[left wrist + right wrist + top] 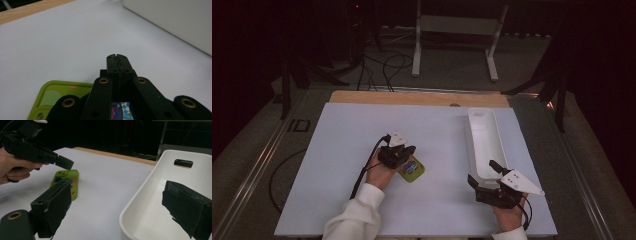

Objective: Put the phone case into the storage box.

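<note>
A green phone point(412, 171) with a colourful patterned back lies flat on the white table top point(362, 130). My left gripper point(409, 150) hovers just over the phone's far end. In the left gripper view, the left gripper point(117, 58) is shut pad on pad with nothing between its tips, and the phone point(55, 95) lies under it at the lower left. My right gripper point(483, 171) stands open at the near end of a long white tray point(484, 135). In the right gripper view, the right gripper point(118, 188) straddles the tray's wall point(150, 182), one finger inside and one outside.
The tray runs along the table's right side and has a handle slot point(183, 163) in its far end. A wooden strip point(412, 97) borders the table's far edge. Beyond it on the dark floor are cables and a white stand point(454, 30).
</note>
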`<control>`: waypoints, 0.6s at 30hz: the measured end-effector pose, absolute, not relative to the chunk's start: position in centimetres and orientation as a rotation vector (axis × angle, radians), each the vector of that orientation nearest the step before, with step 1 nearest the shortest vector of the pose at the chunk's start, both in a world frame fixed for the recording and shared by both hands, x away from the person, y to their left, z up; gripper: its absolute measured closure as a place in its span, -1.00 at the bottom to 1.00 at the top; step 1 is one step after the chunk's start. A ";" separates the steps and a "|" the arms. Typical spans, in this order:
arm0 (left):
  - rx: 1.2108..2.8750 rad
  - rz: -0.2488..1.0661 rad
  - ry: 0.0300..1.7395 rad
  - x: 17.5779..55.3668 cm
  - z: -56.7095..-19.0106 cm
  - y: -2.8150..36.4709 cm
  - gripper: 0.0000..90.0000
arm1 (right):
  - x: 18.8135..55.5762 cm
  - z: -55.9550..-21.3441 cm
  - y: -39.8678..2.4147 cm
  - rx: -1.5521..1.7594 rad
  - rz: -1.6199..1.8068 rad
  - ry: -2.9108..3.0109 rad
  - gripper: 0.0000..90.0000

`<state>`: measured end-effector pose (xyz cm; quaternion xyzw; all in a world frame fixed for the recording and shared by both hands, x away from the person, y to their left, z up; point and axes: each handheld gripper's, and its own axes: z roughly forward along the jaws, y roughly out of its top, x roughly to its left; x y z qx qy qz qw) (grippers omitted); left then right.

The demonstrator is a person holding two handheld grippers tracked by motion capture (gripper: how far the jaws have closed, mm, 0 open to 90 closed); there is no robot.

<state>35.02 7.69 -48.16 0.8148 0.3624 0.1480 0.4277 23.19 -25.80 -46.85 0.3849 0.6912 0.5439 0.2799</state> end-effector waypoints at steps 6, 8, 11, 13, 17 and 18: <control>2.050 0.361 0.907 35.4 -48.4 7.1 1.00 | 23.2 -46.8 -25.8 1.033 1.456 1.854 -0.81; 2.051 0.352 0.913 35.5 -48.6 6.8 1.00 | 23.2 -46.8 -25.8 1.031 1.457 1.853 -0.81; 2.067 0.347 0.912 35.7 -48.8 6.4 1.00 | 23.3 -46.8 -25.8 1.031 1.457 1.852 -0.81; 2.080 0.342 0.914 35.7 -49.1 6.1 1.00 | 23.3 -46.8 -25.8 1.027 1.457 1.853 -0.81; 2.095 0.325 0.924 35.9 -49.5 5.5 1.00 | 23.2 -46.8 -25.8 1.027 1.457 1.853 -0.81; 2.099 0.318 0.925 35.9 -49.6 5.4 1.00 | 23.2 -46.8 -25.8 1.026 1.457 1.852 -0.81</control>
